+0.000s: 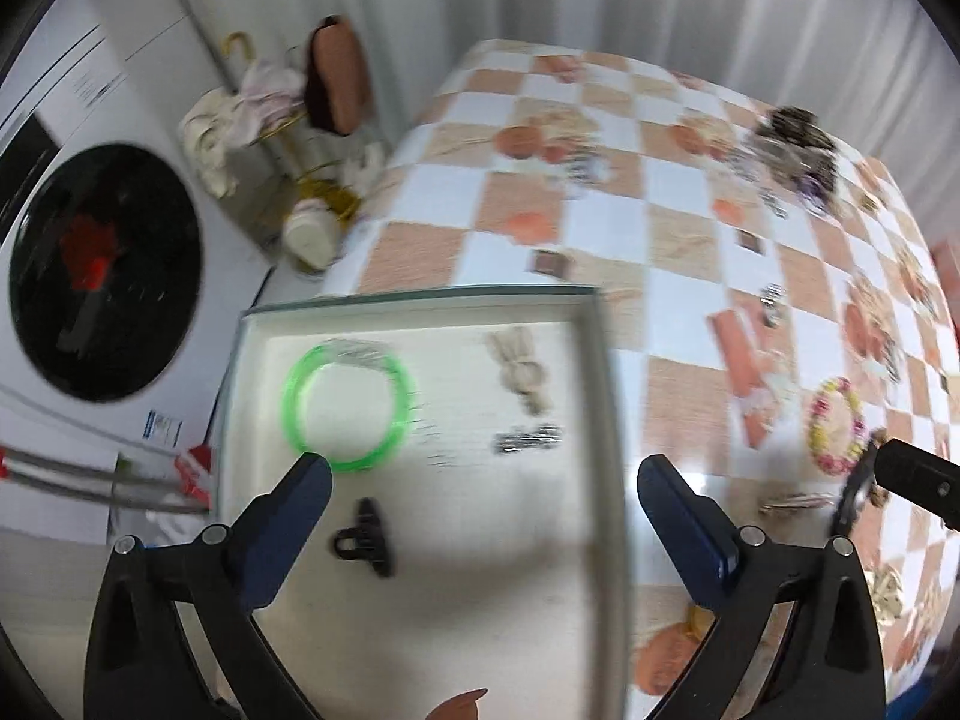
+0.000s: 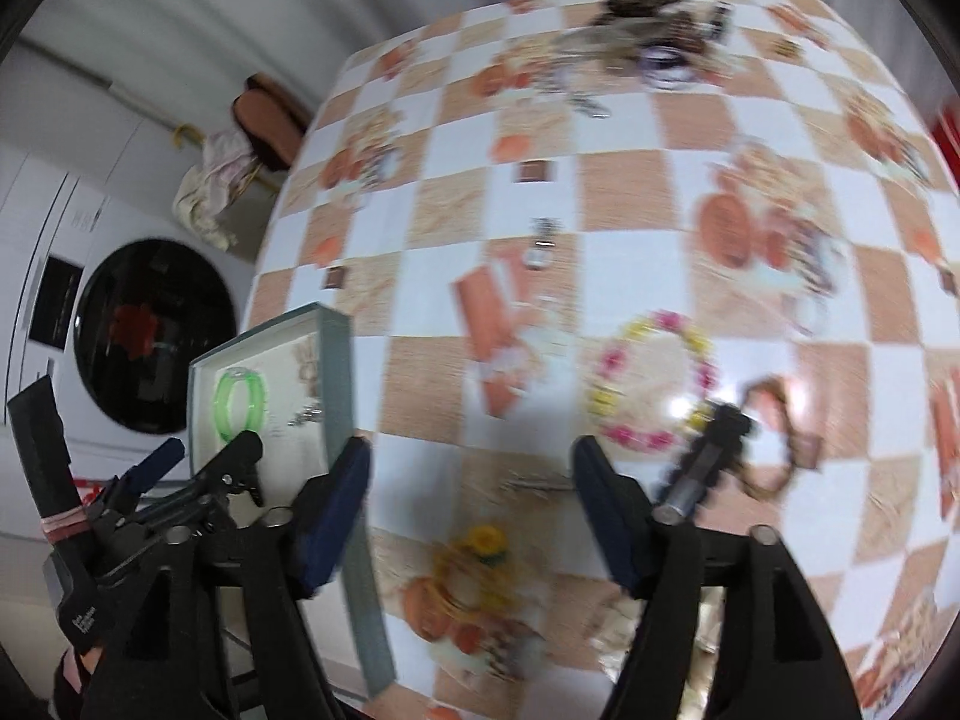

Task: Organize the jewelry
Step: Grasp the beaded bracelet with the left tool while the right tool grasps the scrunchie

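Note:
A white tray with a grey-green rim (image 1: 600, 372) sits at the table's left edge. It holds a green bangle (image 1: 348, 408), a beige knotted piece (image 1: 522, 372), a silver piece (image 1: 528, 438) and a black claw clip (image 1: 366, 540). My left gripper (image 1: 483, 480) is open and empty above the tray. My right gripper (image 2: 471, 468) is open and empty over the checked tablecloth. A pink and yellow bead bracelet (image 2: 651, 384) lies just ahead of it, with a black beaded piece (image 2: 708, 450) and a brown bracelet (image 2: 780, 438) beside its right finger. The tray (image 2: 336, 372) shows at left.
A pile of mixed jewelry (image 2: 648, 6) lies at the table's far edge. Small earrings (image 2: 540, 246) and a yellow flower piece (image 2: 486, 540) lie scattered on the cloth. A washing machine (image 1: 102, 270) and a rack with bags (image 1: 288, 108) stand left of the table.

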A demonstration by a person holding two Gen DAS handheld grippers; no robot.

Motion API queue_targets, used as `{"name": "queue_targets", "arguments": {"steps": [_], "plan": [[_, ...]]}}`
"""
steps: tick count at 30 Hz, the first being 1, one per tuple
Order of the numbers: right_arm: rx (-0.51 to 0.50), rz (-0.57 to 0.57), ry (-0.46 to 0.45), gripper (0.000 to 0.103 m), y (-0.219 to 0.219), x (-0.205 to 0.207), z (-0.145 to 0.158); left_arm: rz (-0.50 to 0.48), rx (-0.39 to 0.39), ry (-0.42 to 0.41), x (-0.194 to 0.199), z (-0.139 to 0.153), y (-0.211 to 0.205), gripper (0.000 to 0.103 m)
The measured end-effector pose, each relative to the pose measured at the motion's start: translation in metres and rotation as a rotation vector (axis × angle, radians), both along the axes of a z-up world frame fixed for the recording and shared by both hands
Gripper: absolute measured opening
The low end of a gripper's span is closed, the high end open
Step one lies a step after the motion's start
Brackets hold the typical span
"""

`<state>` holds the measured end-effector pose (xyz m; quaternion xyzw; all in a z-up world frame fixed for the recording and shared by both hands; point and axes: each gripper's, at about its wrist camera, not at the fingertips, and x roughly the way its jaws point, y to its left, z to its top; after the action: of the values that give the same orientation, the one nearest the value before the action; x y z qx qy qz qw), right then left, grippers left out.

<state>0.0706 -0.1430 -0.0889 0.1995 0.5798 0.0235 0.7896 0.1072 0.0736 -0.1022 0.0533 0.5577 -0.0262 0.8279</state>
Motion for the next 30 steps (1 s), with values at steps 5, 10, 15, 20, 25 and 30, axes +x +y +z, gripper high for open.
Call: {"name": "queue_targets", "arguments": {"steps": [5,10,15,20,25,30], "plan": [[-0.012,-0.086,0.007,0.082,-0.040,-0.026,0.006,-0.081,0.000,-0.003,-0.002,0.004,-0.038,0.103],[-0.022,-0.163,0.027,0.082,-0.073,-0.053,0.005,-0.125,-0.016,0.024,-0.005,0.001,-0.065,0.103],[-0.027,-0.213,0.059,0.082,-0.101,-0.079,-0.002,-0.187,-0.022,0.055,-0.010,-0.006,-0.091,0.103],[-0.016,-0.252,0.095,0.082,-0.118,-0.103,-0.012,-0.236,-0.017,0.074,-0.011,-0.012,-0.113,0.103],[0.003,-0.240,0.125,0.082,-0.117,-0.120,-0.022,-0.280,-0.006,0.091,-0.008,-0.022,-0.133,0.103],[0.031,-0.205,0.141,0.082,-0.109,-0.125,-0.032,-0.324,-0.002,0.099,-0.004,-0.031,-0.154,0.103]]}}
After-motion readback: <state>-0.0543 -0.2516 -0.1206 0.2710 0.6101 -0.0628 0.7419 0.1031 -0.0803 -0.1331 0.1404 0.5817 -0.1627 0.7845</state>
